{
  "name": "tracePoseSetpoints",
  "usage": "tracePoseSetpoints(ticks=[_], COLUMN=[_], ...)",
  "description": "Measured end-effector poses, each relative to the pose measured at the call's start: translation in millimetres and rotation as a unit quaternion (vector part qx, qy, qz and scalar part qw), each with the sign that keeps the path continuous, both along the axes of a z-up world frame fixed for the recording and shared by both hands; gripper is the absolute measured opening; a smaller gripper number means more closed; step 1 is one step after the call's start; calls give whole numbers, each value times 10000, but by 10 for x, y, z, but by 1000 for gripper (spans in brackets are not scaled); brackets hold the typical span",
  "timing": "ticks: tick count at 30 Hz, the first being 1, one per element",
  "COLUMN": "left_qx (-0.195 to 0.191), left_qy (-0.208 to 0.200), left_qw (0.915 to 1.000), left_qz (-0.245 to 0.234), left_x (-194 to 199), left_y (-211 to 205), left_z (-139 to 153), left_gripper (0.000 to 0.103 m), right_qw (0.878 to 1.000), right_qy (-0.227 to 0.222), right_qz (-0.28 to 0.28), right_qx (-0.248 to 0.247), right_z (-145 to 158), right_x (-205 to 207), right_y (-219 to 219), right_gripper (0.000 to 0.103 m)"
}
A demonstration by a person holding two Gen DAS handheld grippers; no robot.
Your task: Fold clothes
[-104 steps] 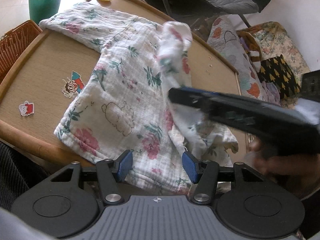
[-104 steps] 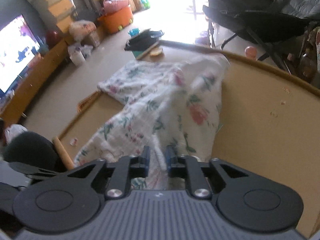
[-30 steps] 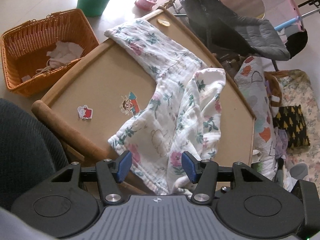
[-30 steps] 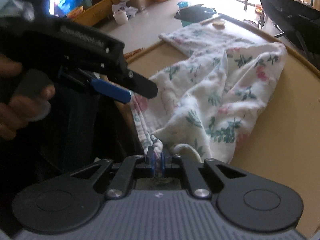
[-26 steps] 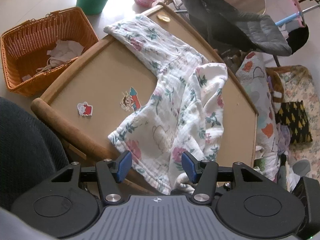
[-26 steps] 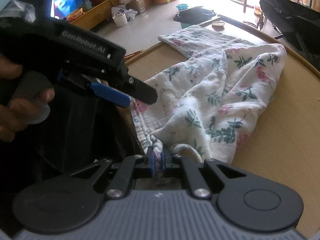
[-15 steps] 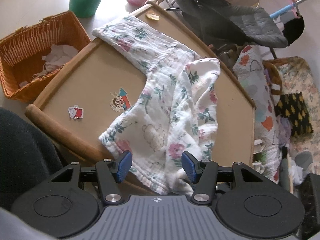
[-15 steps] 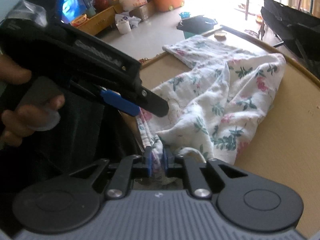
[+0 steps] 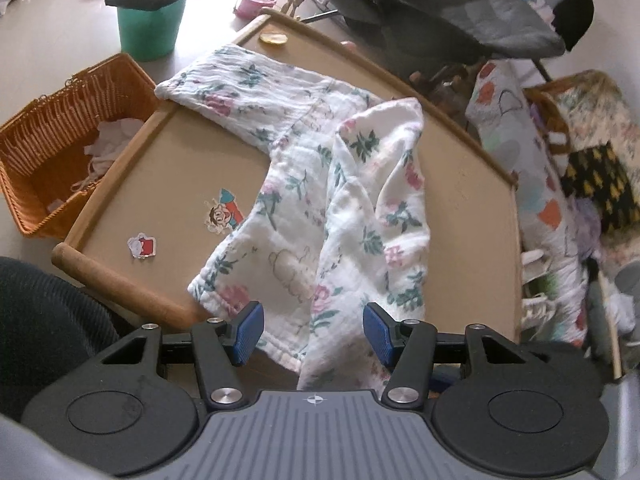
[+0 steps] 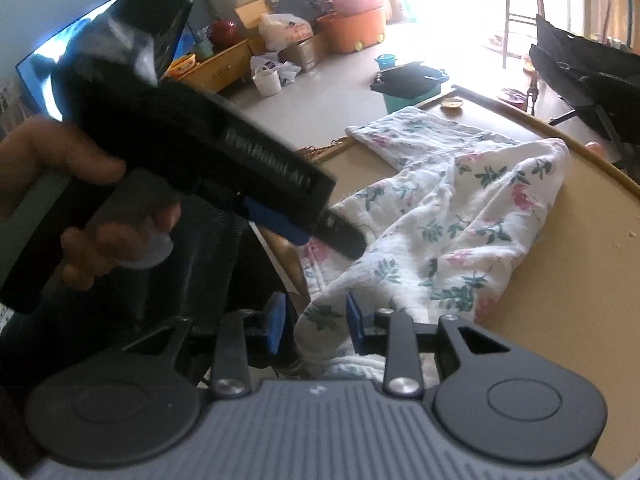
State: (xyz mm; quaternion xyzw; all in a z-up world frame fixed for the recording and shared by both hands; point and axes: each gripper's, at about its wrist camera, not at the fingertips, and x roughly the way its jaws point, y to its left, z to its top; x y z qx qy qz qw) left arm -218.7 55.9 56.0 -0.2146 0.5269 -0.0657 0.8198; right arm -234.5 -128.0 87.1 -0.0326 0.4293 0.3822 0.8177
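Fingers [image 10: 276, 326] of the right gripper [image 10: 314, 324] are opening, garment [image 9: 340, 208] corner loose between them; left gripper [image 9: 312, 330] stands spread, empty; garment runs lengthwise toward 12 o'clock on the worktop [image 9: 180, 168], hem nearest both.

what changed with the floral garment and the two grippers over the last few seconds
The right gripper carried one side of the floral garment over onto the rest, brought it to the near edge, and its jaws are now opening, the pads clear of the cloth between them. The left gripper stayed open, holding nothing. The garment's other sleeve, the table and the wicker basket stayed put.
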Motion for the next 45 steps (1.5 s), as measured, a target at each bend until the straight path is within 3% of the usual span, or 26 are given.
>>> tracePoseSetpoints(ticks=[10, 19, 22, 26, 28, 45], left_qx=[-24, -58, -71, -96, -118, -189], left_qy=[105, 151, 153, 162, 162, 161], left_qw=[9999, 9998, 9998, 9997, 9997, 9995], left_qz=[45, 89, 115, 158, 168, 169], left_x=[-38, -82, -97, -115, -120, -133], left_y=[-18, -25, -10, 15, 24, 66], left_z=[-66, -94, -95, -106, -107, -97], left_gripper=[57, 57, 57, 57, 57, 57], right_qw=[9934, 9930, 9929, 9936, 9939, 9890], right_qy=[450, 525, 531, 434, 393, 0], right_qz=[-1057, -1025, -987, -943, -930, -1226], right_qx=[57, -275, -387, -453, -437, -831], right_z=[-112, -300, -328, -306, -277, 26], right_x=[175, 286, 298, 280, 272, 373], right_y=[-355, -170, -128, -116, -122, -451], right_gripper=[33, 31, 25, 7, 5, 4])
